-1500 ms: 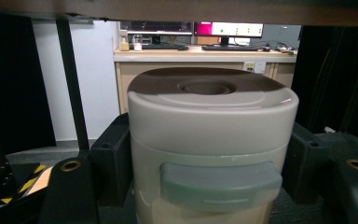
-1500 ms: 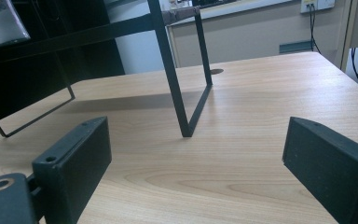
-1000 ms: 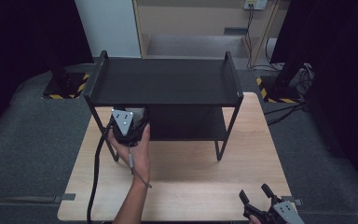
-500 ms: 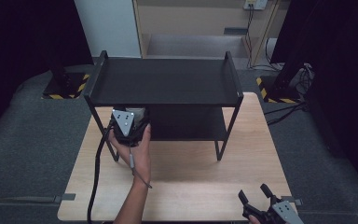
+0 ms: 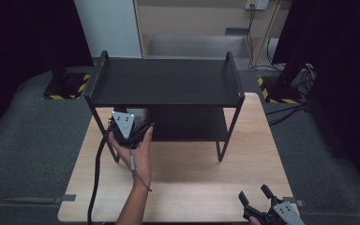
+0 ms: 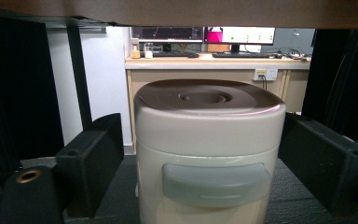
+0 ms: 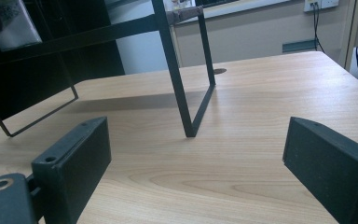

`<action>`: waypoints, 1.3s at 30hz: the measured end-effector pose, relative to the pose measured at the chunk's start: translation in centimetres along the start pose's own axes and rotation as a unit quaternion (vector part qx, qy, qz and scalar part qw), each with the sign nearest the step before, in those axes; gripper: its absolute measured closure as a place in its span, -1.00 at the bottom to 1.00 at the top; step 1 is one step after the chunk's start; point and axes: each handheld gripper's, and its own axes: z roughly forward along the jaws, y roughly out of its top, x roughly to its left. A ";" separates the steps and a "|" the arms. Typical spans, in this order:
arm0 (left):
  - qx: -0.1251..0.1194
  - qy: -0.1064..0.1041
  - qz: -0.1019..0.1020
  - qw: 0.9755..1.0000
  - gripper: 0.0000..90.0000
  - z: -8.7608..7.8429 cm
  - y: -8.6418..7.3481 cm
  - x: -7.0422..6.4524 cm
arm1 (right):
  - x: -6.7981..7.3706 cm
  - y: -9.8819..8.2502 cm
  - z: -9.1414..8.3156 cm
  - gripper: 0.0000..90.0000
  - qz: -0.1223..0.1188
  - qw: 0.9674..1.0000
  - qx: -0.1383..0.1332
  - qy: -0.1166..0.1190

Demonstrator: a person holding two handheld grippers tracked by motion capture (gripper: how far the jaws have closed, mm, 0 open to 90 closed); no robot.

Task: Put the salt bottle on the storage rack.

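A cream canister with a ringed, recessed lid and a grey tab on its front stands upright on the lower shelf of a black two-tier metal rack, at that shelf's left end. In the left gripper view the left gripper has its two black jaws on either side of the canister; the right jaw meets the canister's wall, while whether the left jaw touches it I cannot tell. In the high view the left hand holds this gripper at the rack's front left, its cable trailing toward the table's near edge. The rack stands on a light wooden table. The right gripper rests low at the table's near right corner, well apart from the rack, its jaws spread wide with only bare tabletop between them.
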 end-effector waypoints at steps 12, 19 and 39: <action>-0.019 0.012 -0.003 1.000 -0.78 -1.5 -0.8 -0.1 | 0.2 0.1 0.0 -0.84 -0.002 1.000 -0.002 0.005; -0.023 -0.004 -0.008 1.000 -0.79 -2.9 -0.8 0.4 | 0.6 0.3 -0.1 -0.84 -0.003 1.000 -0.008 0.007; -0.037 -0.074 -0.027 0.996 -0.82 -10.2 -2.8 3.5 | 2.4 0.4 0.3 -0.86 -0.008 1.000 -0.016 0.023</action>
